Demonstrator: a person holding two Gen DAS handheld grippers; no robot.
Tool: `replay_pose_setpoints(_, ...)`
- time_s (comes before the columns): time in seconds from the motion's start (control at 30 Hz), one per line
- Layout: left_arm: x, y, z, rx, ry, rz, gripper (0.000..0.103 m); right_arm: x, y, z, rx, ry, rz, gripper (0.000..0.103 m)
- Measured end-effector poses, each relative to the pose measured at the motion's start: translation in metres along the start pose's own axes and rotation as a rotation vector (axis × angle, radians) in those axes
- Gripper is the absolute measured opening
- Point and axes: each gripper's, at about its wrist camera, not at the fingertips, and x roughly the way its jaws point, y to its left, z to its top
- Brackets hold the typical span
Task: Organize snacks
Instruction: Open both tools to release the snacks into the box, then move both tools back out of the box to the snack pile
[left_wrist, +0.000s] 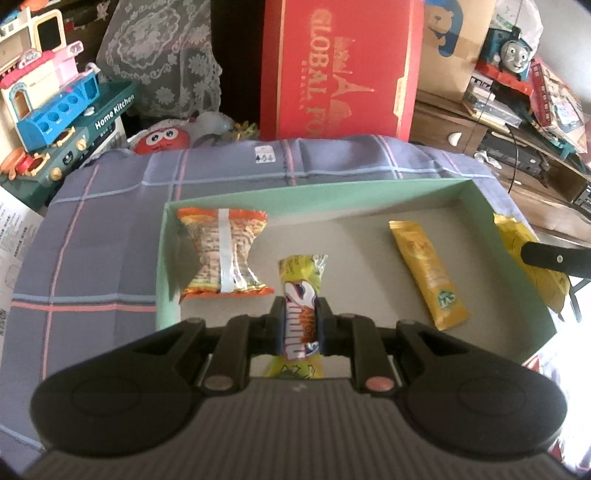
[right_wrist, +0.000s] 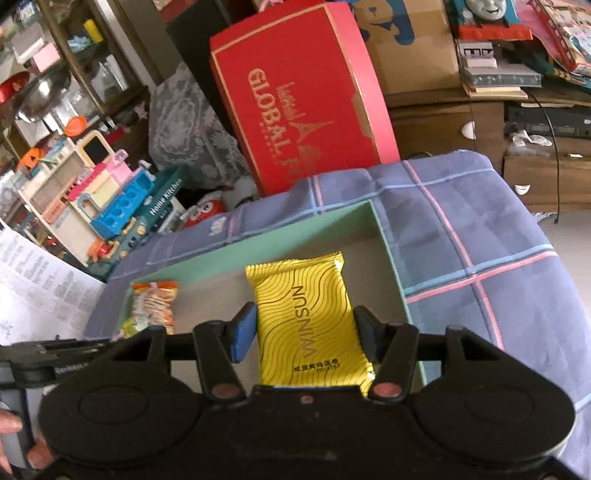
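While both grippers hang over the green box (left_wrist: 162, 258), the left gripper (left_wrist: 300, 325) pinches a candy bar (left_wrist: 301, 295) tight and the right gripper (right_wrist: 304, 332) clasps a yellow packet (right_wrist: 306, 314); careless release could pile them on the orange snack bag (left_wrist: 221, 254).

1. My left gripper (left_wrist: 300, 325) is matt black plastic with blue pads; the body behind it is ribbed grey.
2. The candy bar (left_wrist: 301, 295) between its pads wears a glossy, crinkled wrapper.
3. My right gripper (right_wrist: 303, 332) is the same matt black plastic, and its yellow packet (right_wrist: 306, 317) shines like foil.
4. The orange bag (left_wrist: 223, 254) is shiny film, partly see-through.
5. The stick sachet (left_wrist: 428, 273) has a smooth, satin finish.
6. The tray (left_wrist: 317, 195) looks like matt cardboard, green walls, grey floor.
7. The checked cloth (left_wrist: 92, 266) is soft, creased fabric.
8. The red box (left_wrist: 340, 66) is smooth card with gold print.
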Motion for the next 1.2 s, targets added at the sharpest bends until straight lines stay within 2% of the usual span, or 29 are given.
replay_pose_setpoints(0.27,0.027,0.006,-0.012,0.012,0.050,0.033,0.016,0.024,-0.015,-0.009,-0.005,0.027,-0.048,0.057)
replay_pose_setpoints(0.33,0.029,0.009,-0.016,0.014,0.056,0.053,0.021,0.025,-0.015,-0.011,-0.011,0.031,-0.053,0.064)
replay_pose_setpoints(0.37,0.030,0.009,-0.019,0.021,0.054,0.069,0.037,0.025,-0.016,-0.012,-0.010,0.030,-0.049,0.068)
replay_pose_setpoints(0.4,0.029,0.008,-0.020,0.031,0.052,0.089,0.053,0.024,-0.017,-0.013,0.000,0.025,-0.042,0.083)
replay_pose_setpoints(0.43,0.027,0.007,-0.022,0.040,0.042,0.120,0.086,0.020,-0.016,-0.014,0.011,0.014,-0.019,0.092)
replay_pose_setpoints(0.47,0.024,0.006,-0.023,0.048,0.020,0.144,0.103,0.016,-0.016,-0.015,0.017,0.000,-0.014,0.097)
replay_pose_setpoints(0.5,0.021,0.005,-0.024,0.056,-0.004,0.162,0.103,0.013,-0.013,-0.015,0.015,-0.014,-0.021,0.103)
replay_pose_setpoints(0.77,-0.003,0.001,-0.029,0.032,-0.012,0.142,0.103,-0.003,-0.001,-0.021,-0.002,-0.011,-0.014,0.103)
replay_pose_setpoints(1.2,-0.054,-0.018,-0.072,0.052,-0.022,0.087,0.103,-0.056,0.016,-0.056,-0.007,0.002,0.016,0.103)
